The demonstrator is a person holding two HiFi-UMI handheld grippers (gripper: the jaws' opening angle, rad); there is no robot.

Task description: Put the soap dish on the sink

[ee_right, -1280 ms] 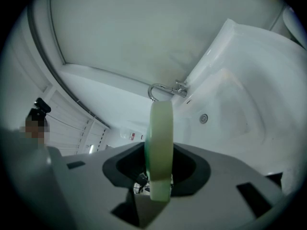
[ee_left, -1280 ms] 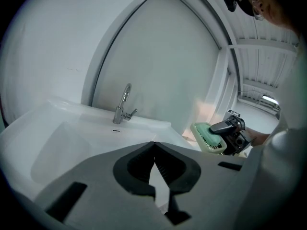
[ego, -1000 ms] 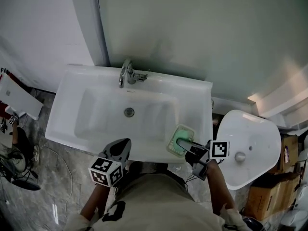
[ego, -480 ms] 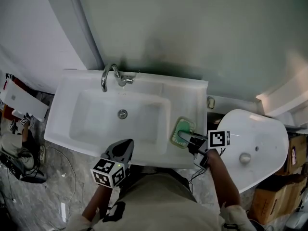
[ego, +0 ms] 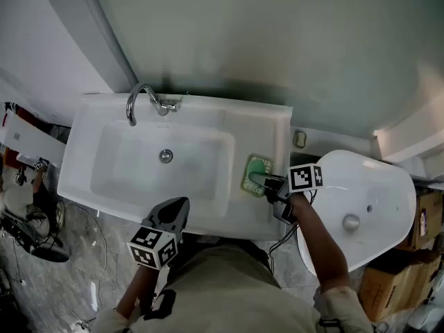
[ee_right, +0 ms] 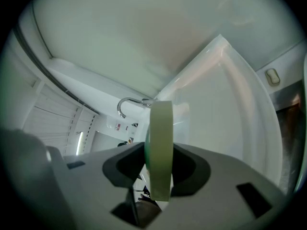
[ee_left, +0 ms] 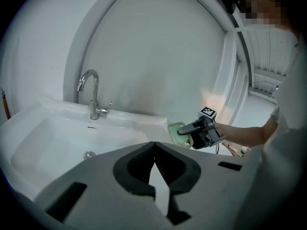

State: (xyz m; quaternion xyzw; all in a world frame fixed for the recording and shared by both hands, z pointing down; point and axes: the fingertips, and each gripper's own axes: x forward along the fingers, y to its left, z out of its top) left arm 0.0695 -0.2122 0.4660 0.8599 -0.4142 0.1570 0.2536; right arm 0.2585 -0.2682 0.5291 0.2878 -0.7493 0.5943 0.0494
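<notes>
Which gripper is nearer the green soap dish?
Right. The right gripper grips the soap dish; the left gripper hangs apart from it at the front edge of the sink.

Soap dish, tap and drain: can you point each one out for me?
soap dish point(ego: 258, 165): head view, on its green inside.
tap point(ee_left: 95, 99): left gripper view, on the upright stem.
drain point(ego: 165, 156): head view, on its metal centre.

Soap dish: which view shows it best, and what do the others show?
Head view: the soap dish shows in outline from above, over the sink ledge, in the right gripper. The left gripper view shows it small, partly behind that gripper. The right gripper view shows only its rim, edge-on between the jaws.
</notes>
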